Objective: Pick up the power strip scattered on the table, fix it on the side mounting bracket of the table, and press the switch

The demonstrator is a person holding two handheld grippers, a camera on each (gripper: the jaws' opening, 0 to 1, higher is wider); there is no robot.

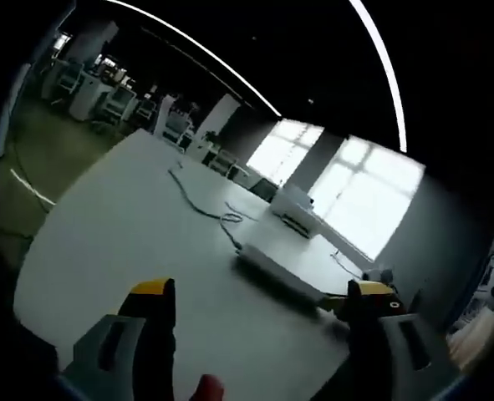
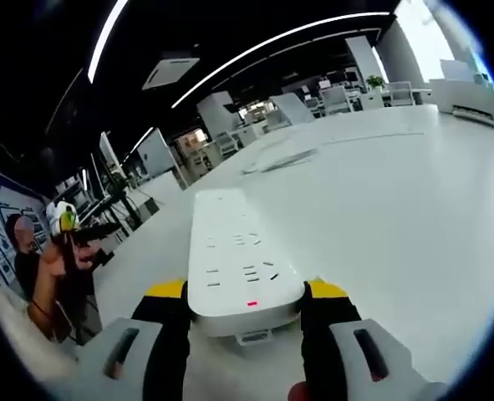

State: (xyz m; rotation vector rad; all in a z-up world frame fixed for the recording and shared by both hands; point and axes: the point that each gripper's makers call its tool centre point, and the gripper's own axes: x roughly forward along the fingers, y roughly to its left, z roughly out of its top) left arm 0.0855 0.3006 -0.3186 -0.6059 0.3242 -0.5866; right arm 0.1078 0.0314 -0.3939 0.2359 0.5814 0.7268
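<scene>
Right gripper point(image 2: 245, 294) has its jaws clamped on the near end of the white power strip point(image 2: 236, 259); the strip runs straight ahead between them, over the white table point(image 2: 397, 192). Left gripper point(image 1: 259, 292) jaws spread wide, nothing between them; a second power strip point(image 1: 276, 269) lies ahead with its cable point(image 1: 198, 200).

The left gripper view looks low across the white surface point(image 1: 113, 242) toward bright windows point(image 1: 347, 180), with the power strip point(image 1: 280, 271) ahead. The right gripper view sits close over that strip point(image 2: 238, 267), facing the office.
</scene>
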